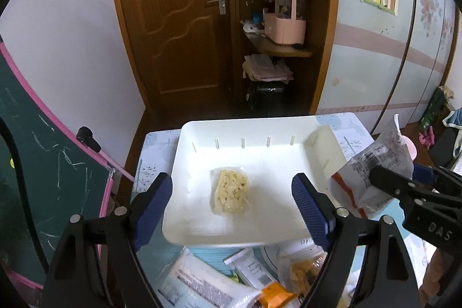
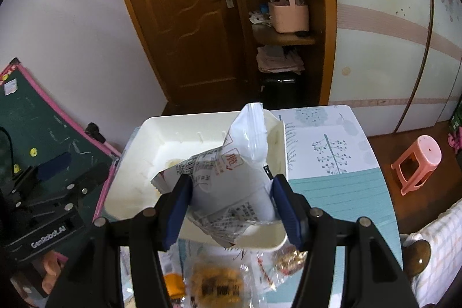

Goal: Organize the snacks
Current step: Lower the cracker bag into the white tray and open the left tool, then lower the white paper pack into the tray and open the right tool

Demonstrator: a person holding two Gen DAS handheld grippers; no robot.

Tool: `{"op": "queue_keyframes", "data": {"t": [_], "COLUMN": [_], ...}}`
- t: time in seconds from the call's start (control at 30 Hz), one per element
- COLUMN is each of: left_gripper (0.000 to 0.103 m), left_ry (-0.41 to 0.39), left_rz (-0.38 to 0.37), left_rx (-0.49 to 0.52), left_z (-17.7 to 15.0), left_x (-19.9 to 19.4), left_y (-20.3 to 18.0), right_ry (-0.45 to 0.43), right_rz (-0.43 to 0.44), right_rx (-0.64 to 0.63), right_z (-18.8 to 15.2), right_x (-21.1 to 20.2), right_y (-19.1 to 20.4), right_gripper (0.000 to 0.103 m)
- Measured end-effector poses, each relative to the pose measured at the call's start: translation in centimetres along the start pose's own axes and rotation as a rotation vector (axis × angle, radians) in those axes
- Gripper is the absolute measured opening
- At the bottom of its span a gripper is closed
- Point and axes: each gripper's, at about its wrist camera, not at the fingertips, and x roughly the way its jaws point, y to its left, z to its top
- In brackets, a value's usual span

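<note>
Currently your left claw [image 1: 231,201] stands wide open and empty above the white tray [image 1: 260,132], which sits on the bench [image 2: 332,172] at the centre of the frame. One yellow snack pack [image 1: 231,194] lies flat on the tray floor, directly between the blue pads [image 1: 154,205] but clear of them; judge this item as already placed.

Your right claw [image 2: 231,210] is closed on a white printed packet [image 2: 245,158], gripping its lower body so the sealed top points up and away from you. In the right wrist view the packet hangs over the tray's near right corner, above the rim. This hold keeps the packet upright for lowering into the tray, probably beside the yellow pack.

More wrapped snacks [image 1: 208,282] lie loose on the bench at the lower edge of both views, near the tray's front wall. Expect these to remain for sorting.
</note>
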Motion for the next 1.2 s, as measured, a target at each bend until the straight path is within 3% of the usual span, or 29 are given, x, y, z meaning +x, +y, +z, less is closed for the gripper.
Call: {"op": "queue_keyframes", "data": {"t": [0.33, 0.6, 0.8, 1.03, 1.2], "left_gripper": [0.095, 0.101, 0.102, 0.102, 0.102], "left_ry": [-0.083, -0.182, -0.209, -0.143, -0.102], "left_rz": [-0.019, 0.031, 0.061, 0.051, 0.050], "left_rx": [-0.004, 0.027, 0.070, 0.050, -0.007], "left_z": [-1.9, -2.6, -2.8, -2.8, -3.0], "left_x": [-7.4, -13.0, -14.3, -12.4, -10.8], "left_y": [-0.7, -1.9, -2.4, -1.4, 0.1], "right_ry": [-0.064, -0.111, -0.095, -0.085, -0.103], "right_rz": [0.140, 0.110, 0.051, 0.054, 0.062], "right_rx": [-0.010, -0.017, -0.001, 0.043, 0.059], "right_z": [-1.8, -2.2, 0.5, 3.2, 4.0], "right_x": [-7.6, -11.2, -8.4, -3.7, -2.8], "right_y": [1.1, 1.6, 1.6, 1.5, 1.5], "right_gripper": [0.059, 0.058, 0.058, 0.062, 0.083]}}
